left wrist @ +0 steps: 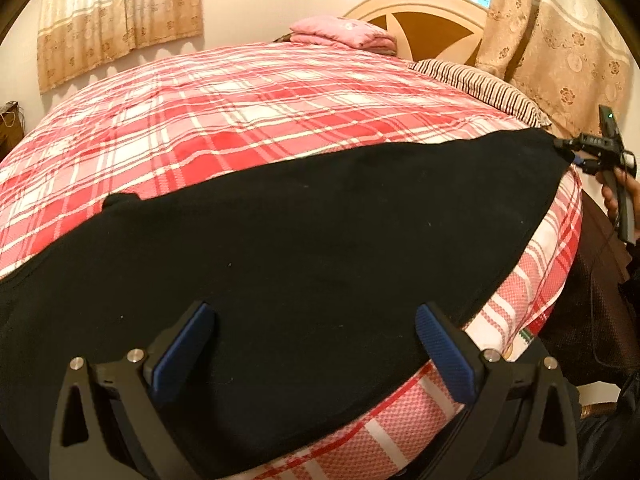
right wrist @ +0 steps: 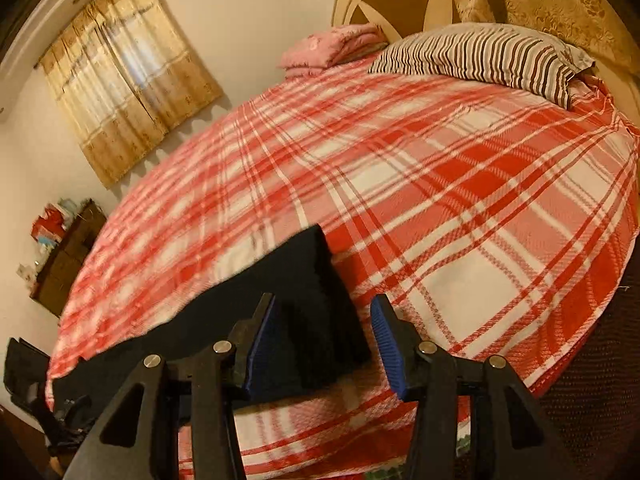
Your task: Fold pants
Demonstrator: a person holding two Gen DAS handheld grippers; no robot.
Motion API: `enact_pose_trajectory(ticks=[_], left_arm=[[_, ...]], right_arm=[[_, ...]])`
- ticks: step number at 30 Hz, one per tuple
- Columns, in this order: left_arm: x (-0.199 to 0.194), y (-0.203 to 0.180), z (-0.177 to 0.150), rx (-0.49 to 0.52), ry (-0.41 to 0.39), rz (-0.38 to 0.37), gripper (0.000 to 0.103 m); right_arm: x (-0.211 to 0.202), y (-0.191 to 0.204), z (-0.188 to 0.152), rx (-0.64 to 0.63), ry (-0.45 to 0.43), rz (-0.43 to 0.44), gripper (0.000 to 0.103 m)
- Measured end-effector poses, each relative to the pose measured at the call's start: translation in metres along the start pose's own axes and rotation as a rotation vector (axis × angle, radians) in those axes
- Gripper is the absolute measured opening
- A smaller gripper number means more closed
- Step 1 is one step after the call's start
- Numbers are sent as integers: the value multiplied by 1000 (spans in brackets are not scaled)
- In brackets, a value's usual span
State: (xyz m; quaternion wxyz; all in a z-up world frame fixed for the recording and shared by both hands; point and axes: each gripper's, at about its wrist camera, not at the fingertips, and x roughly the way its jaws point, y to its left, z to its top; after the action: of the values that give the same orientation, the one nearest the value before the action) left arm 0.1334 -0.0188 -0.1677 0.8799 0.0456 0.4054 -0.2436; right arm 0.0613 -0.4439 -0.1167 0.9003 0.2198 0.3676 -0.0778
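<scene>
Black pants [left wrist: 300,240] lie spread along the near edge of the bed with the red plaid cover [left wrist: 240,120]. My left gripper [left wrist: 316,344] is open, its blue pads on either side of the cloth near the bed's edge. In the right wrist view the pants' end [right wrist: 308,300] lies between the jaws of my open right gripper [right wrist: 324,344], at the near edge of the plaid cover [right wrist: 440,200]. The right gripper [left wrist: 568,152] also shows in the left wrist view, at the pants' far right corner. The left gripper [right wrist: 68,412] shows at the lower left of the right wrist view.
A striped pillow [right wrist: 488,56] and a folded pink blanket [right wrist: 332,48] lie at the head of the bed by the headboard [left wrist: 420,20]. Curtains [left wrist: 120,12] hang on the walls. A dark cabinet [right wrist: 68,256] stands by the far wall.
</scene>
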Motion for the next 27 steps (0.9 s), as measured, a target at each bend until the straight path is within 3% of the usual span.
enact_pose_trajectory(ticks=[6,13,17,19,22,27], left_arm=[[0,1,1,-3,2,2,103],[-4,9,0,-36,-12,6,103],[-5,13,-3,-53,-16,1,103],[-4,13,-3,-50,-16,3,103],[-4,12,-3,-49,-16,5,103],[-8,15,-3,-63,-23,0,103]], right_arm=[[-2,-3,-1,28,22,87,50],[-1,-6,-3,61,41,77,40],[2,-9,-5,113,58,172,40],[5,-8,-6,95,50,159,33],[7,-19,-8,162,37,252,22],[-7,-10,-6,158,-39,297,18]])
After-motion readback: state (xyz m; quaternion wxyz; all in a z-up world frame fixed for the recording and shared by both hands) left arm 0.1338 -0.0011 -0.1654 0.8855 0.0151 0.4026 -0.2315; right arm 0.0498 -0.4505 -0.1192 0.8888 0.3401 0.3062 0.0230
